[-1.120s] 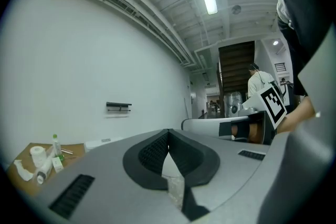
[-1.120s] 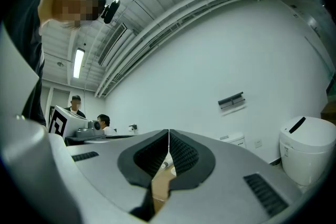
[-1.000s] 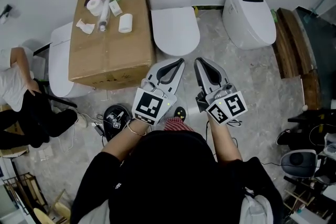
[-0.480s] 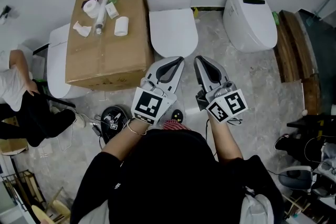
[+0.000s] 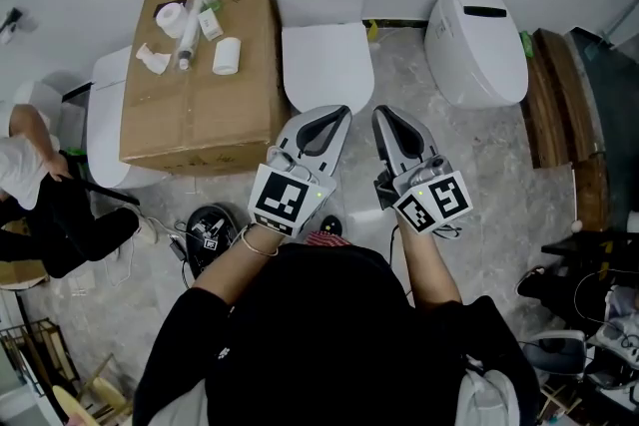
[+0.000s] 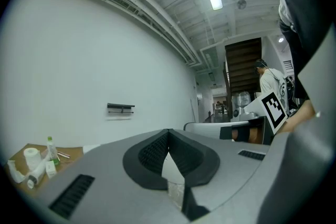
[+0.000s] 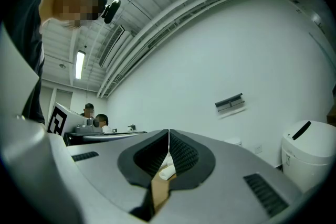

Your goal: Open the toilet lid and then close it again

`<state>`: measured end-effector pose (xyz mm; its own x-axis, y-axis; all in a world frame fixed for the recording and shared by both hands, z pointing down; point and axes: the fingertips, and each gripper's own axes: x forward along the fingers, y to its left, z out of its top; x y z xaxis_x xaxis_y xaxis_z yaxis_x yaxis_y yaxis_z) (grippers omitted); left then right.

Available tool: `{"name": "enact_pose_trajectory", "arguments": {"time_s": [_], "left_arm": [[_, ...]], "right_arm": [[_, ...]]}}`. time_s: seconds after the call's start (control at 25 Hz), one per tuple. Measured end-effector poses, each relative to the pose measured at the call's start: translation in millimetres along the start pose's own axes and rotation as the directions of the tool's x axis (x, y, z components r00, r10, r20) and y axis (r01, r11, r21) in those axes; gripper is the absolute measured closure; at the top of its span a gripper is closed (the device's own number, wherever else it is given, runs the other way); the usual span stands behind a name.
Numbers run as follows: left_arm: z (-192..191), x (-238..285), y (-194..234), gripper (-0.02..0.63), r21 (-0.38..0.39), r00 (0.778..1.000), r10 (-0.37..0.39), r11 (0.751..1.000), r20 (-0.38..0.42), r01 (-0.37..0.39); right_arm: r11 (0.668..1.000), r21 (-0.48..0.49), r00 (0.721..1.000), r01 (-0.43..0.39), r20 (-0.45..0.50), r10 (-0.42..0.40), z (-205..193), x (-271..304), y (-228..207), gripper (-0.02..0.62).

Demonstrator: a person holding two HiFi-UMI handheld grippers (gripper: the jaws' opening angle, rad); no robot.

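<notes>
Head view, toilet lid (image 5: 328, 65): lay shut, flat on the bowl, far side, just right of the cardboard box (image 5: 200, 95).
Head view, left gripper (image 5: 342, 112): pointed at the lid's near edge; contact not clear.
Head view, right gripper (image 5: 380, 113): hung just beside it, on the right.
Left gripper view, jaws: pressed together at the tips, nothing pinched.
Right gripper view, jaws: closed tip to tip as well, empty; white wall (image 7: 210, 71) beyond.

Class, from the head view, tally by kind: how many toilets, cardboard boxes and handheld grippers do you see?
Toilets: 3 (centre toilet, right toilet, left toilet partly under the box)
Cardboard box: 1
Grippers: 2 (left gripper, right gripper)
Total: 6
</notes>
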<state>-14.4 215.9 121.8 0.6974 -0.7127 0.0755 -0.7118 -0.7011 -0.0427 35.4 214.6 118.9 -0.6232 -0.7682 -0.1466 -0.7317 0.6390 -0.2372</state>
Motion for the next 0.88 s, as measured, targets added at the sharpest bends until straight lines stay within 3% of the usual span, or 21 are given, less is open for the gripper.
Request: {"name": "enact_pose_trajectory", "arguments": {"time_s": [0.88], "left_arm": [[-2.6,35.6,-11.9,0.600,0.012,1.000,-0.005,1.000,-0.009,0.005]], "right_arm": [[1.000,0.018,1.000,-0.003,0.018,0.002,5.7,-3.1,-36.6,0.575]]}}
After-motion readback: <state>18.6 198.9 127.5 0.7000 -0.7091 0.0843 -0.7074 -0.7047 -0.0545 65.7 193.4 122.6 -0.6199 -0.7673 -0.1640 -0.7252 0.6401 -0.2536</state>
